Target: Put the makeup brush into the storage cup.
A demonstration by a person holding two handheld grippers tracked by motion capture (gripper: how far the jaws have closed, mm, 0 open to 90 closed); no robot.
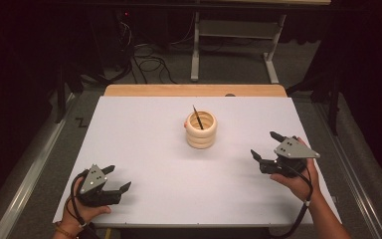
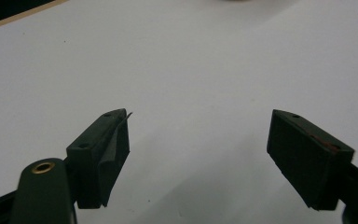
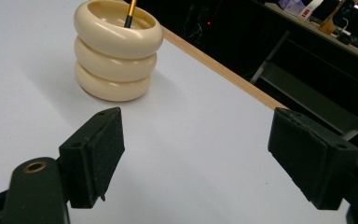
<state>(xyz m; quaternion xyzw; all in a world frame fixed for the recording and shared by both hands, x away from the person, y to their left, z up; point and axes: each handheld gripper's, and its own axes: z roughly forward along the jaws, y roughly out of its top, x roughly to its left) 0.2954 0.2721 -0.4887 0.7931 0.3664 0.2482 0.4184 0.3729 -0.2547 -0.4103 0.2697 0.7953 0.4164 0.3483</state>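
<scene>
A cream holder (image 1: 201, 129) shaped like three stacked rings stands upright near the middle of the white table (image 1: 144, 129). A thin dark stick (image 1: 197, 117) leans inside it; the right gripper view shows the holder (image 3: 117, 51) with the stick's orange shaft (image 3: 130, 10) rising from its mouth. My left gripper (image 1: 117, 179) rests open at the front left, held by a hand, with bare table between its jaws. My right gripper (image 1: 266, 145) is open at the right, a short way from the holder, nothing between its jaws. Each gripper view looks along that gripper's spread jaws, left (image 2: 198, 140) and right (image 3: 196, 149).
A wooden strip (image 1: 194, 90) runs along the table's far edge. Beyond it stand a metal frame (image 1: 238, 45) and cables (image 1: 144, 62) on the floor. Dark drapes hang at both sides.
</scene>
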